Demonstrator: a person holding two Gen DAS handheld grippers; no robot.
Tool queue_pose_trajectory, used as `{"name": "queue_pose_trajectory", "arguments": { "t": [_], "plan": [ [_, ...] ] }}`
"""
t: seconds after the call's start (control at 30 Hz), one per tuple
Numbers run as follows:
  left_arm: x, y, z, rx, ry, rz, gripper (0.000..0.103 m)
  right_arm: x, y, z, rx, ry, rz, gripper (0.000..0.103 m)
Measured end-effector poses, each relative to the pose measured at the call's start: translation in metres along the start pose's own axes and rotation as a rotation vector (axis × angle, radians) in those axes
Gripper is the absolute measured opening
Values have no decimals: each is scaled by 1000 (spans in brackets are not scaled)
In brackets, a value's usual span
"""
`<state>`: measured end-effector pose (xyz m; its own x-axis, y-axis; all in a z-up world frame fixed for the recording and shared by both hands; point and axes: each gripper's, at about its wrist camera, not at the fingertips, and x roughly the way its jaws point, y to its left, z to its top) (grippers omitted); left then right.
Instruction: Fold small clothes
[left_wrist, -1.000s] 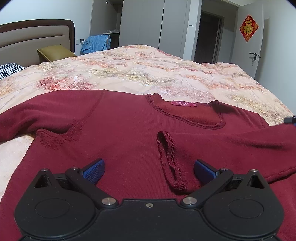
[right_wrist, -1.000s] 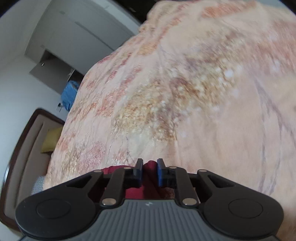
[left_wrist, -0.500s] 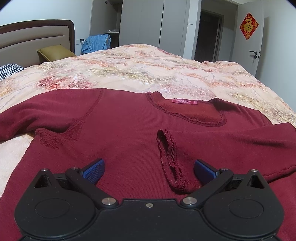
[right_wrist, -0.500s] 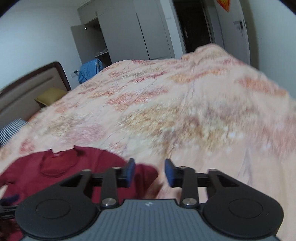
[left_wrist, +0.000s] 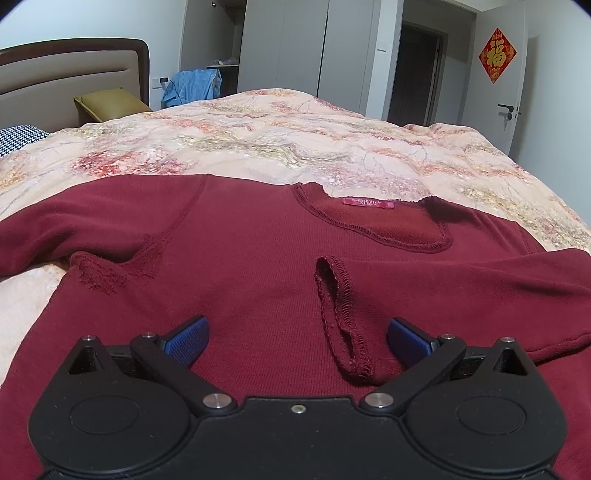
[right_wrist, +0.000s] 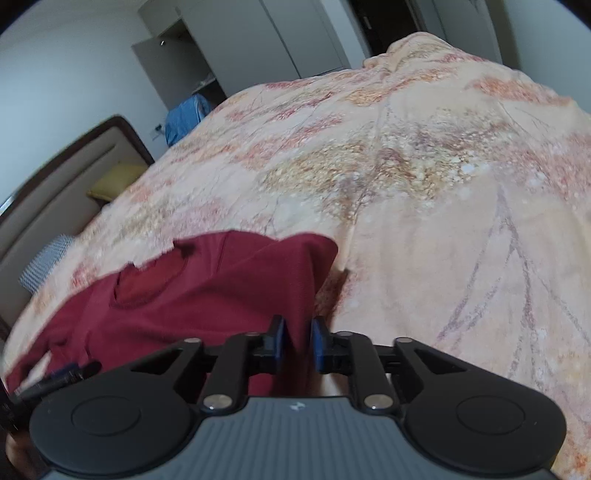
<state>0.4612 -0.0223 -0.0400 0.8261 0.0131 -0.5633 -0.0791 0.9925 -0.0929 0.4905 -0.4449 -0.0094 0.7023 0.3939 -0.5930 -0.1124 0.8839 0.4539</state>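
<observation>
1. Bed (left_wrist: 369, 147): floral peach quilt, carrying everything; headboard at the far left, its right edge running toward the door.
2. Red top (left_wrist: 258, 266): long-sleeved, laid flat on the near part of the bed, neckline and label toward the far side. One sleeve runs off to the left; the other is folded across the chest from the right, its cuff (left_wrist: 340, 317) lying near the middle.
3. Left gripper (left_wrist: 297, 341): jaws spread wide, nothing between the pads, hovering low over the lower chest beside the cuff.
4. Right gripper (right_wrist: 297, 341): jaws have just been closing; a fold of the red top at its right edge stands between the pads. The picture is blurred, so whether the pads press on the cloth cannot be told.
5. Step in hand, as judged: sleeve fold-in under way, right side being gathered.
6. Next move, as judged: secure that edge, carry it across the body, and keep the cuff flat.
</observation>
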Motion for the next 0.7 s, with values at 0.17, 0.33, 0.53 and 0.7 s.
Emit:
{"name": "queue_pose_trajectory", "arguments": {
  "t": [0.17, 0.33, 0.53, 0.7],
  "plan": [
    [0, 0, 0, -1, 0, -1, 103, 18, -15, 28, 168, -27, 30, 61],
    [0, 0, 0, -1, -1, -1, 103, 40, -17, 37, 250, -38, 21, 13],
    [0, 0, 1, -2, 0, -5, 103, 28, 6, 24, -16, -155, -100, 12],
    [-11, 9, 7, -45, -4, -49, 103, 18, -4, 16, 69, -127, -91, 49]
  ]
}}
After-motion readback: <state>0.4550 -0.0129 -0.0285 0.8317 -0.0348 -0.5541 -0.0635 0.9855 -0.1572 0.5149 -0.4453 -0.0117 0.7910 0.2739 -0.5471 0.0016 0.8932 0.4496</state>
